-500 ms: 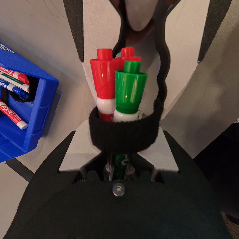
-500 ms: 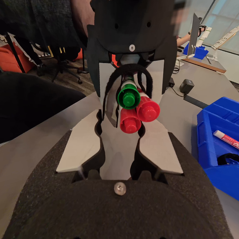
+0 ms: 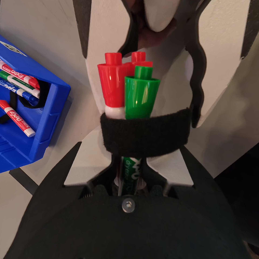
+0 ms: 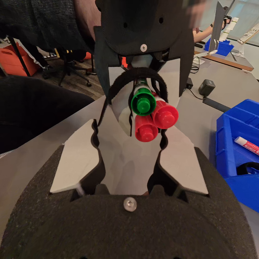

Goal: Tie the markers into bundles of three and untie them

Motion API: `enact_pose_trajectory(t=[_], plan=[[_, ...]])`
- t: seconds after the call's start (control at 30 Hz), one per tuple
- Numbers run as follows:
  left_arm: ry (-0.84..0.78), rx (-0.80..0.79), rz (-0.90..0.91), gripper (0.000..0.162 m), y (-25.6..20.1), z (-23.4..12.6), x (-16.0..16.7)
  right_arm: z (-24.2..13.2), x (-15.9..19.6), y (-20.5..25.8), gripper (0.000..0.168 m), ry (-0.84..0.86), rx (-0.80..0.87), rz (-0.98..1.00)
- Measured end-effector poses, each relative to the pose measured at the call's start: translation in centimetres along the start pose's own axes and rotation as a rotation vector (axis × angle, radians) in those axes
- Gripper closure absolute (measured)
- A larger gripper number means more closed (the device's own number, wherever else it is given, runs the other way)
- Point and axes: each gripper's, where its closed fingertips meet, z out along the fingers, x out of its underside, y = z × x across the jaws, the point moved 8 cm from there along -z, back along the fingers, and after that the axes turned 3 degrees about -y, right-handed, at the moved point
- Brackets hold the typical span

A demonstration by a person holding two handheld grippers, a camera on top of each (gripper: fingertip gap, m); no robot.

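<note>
Holding item: left claw [image 3: 129, 161], clamped on the barrels of three markers [image 3: 126, 91] (two red caps, one green), caps pointing away from it, above the bench [image 3: 224, 112].

- Left of this claw: blue bin [image 3: 46, 119] with loose markers [image 3: 16, 119] and another black band.
- At its tips: black strap [image 3: 144, 134] around the bundle. Change noted: half a second ago it hugged the markers closely; it now spans wider, drawn out to the right, with slack beside the green marker.
- Right, facing: right claw [image 4: 129, 126], jaws apart. The strap's tail, earlier hanging free, now reaches one of its fingertips [image 4: 96, 123]; whether hooked there or just touching, cannot tell.

Assessment: the loop is loosening, so this bundle is probably being untied.
</note>
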Motion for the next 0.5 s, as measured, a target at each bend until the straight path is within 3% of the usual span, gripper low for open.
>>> enact_pose_trajectory(t=[0.23, 0.5], plan=[[0.013, 0.027, -0.002, 0.121, 0.02, -0.11, 0.09, -0.27, -0.13, -0.32, 0.079, -0.013, 0.029, -0.003], [0.011, 0.096, -0.020, 0.121, 0.00, -0.03, -0.06, -0.41, -0.39, -0.28, 0.100, 0.095, 0.124, -0.169]])
